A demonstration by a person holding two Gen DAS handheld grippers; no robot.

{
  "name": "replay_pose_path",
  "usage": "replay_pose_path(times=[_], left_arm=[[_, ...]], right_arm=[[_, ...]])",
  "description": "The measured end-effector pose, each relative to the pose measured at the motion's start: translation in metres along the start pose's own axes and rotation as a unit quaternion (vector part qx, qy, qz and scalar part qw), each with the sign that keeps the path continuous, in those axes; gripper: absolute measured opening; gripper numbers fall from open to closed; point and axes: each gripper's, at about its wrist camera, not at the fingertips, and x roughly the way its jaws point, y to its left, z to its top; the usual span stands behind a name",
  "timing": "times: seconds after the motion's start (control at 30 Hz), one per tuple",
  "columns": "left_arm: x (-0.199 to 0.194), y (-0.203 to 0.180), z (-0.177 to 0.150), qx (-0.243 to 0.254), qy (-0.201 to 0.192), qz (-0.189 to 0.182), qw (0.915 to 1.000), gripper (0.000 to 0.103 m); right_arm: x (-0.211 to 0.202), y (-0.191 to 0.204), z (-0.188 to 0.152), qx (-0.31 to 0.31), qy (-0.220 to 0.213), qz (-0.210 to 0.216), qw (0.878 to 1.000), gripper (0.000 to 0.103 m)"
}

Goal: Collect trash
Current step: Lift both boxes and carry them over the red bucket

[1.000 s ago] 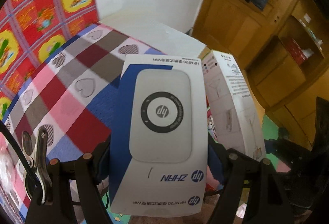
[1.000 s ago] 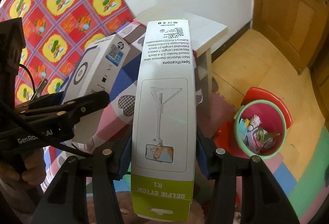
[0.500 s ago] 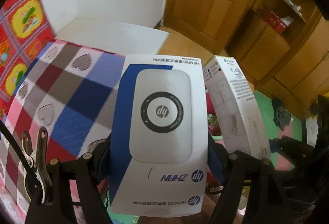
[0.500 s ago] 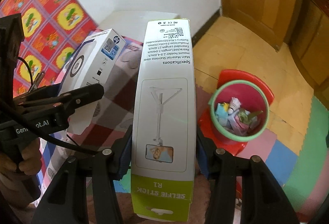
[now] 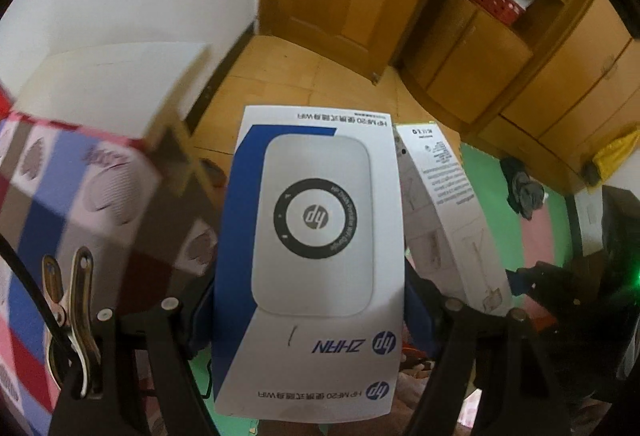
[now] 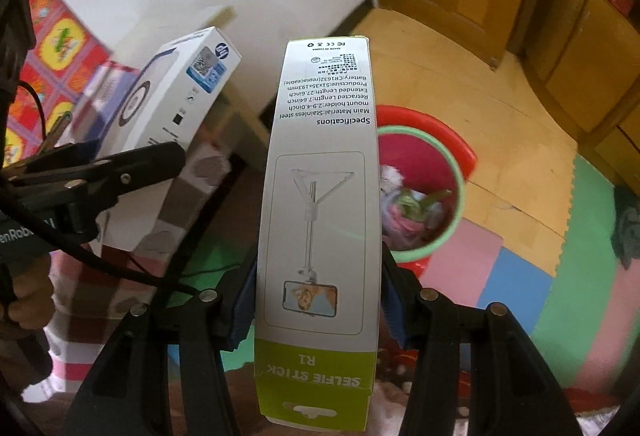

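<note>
Room: a wooden floor with soft colored mats, a wooden door and cupboards at the back.
Table: the checked cloth (image 5: 72, 204) with hearts covers it, off to the left side in both views.
Bin: the trash bin (image 6: 448, 164) is pink inside with a green rim. It stands on the floor near the table and already has wrappers in it. In the right view it peeks out from behind the long box.
Wide box: the wifi box (image 5: 316, 256) is white and blue. The left gripper (image 5: 312, 320) pinches it by its two sides and holds it up in the air.
Long box: the selfie stick box (image 6: 320, 228) is white with a green end. The right gripper (image 6: 320, 300) pinches it by its sides too, just beside the wide box.
Step now: I think both boxes are trash being carried to the bin. They are not over it yet.
Next move: bring each box over the bin's mouth, then let the pads spread so it drops in.
Watch out: both boxes are big next to the bin's mouth. One at a time, end first, looks safest.
</note>
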Motion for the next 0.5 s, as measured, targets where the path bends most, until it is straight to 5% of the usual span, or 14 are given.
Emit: replay_pose_path(times=[0.5], left_arm=[[0.139, -0.043, 0.024, 0.029, 0.076, -0.015, 0.9966, 0.080]], right_arm=[[0.096, -0.090, 0.001, 0.040, 0.057, -0.009, 0.998, 0.054]])
